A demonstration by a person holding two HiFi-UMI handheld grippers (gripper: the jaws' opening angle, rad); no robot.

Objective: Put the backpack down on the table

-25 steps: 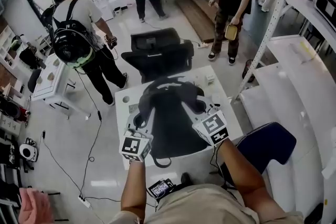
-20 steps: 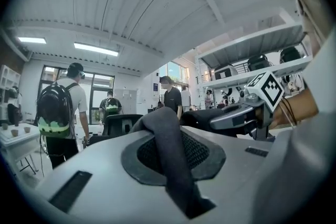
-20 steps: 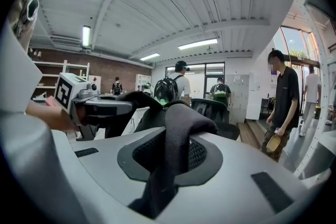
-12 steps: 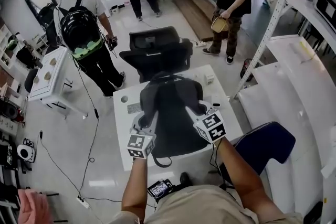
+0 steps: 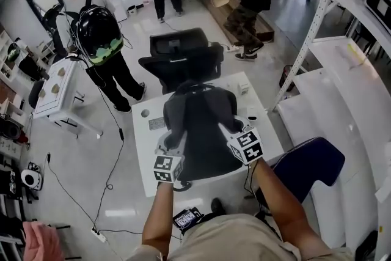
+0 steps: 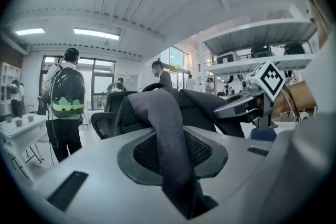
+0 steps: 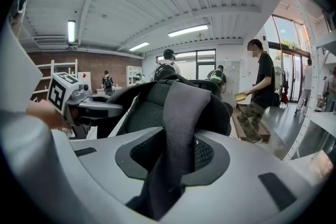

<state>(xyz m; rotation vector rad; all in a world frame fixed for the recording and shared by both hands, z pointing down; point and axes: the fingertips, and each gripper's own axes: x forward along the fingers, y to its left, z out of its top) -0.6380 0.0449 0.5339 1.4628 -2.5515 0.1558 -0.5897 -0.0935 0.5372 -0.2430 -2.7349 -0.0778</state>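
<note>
A dark grey backpack (image 5: 198, 131) lies flat on the white table (image 5: 146, 159), straps up, top handle toward the far edge. My left gripper (image 5: 170, 148) is at its near-left side with the left shoulder strap (image 6: 167, 128) running between its jaws. My right gripper (image 5: 230, 129) is at the near-right side, the right shoulder strap (image 7: 178, 123) between its jaws. Both sets of jaws are opening, with the straps still wedged between the pads. Each gripper view shows the other gripper across the pack: the right gripper (image 6: 236, 107) and the left gripper (image 7: 100, 108).
A black office chair (image 5: 180, 58) stands just beyond the table. A blue chair (image 5: 308, 168) is at my right, with white shelving (image 5: 342, 95) past it. A small white box (image 5: 243, 91) sits on the table's far right corner. Several people stand or walk farther off.
Both grippers have sunk with the straps, and the backpack has settled flat onto the table. The person with the bowl has walked left across the background.
</note>
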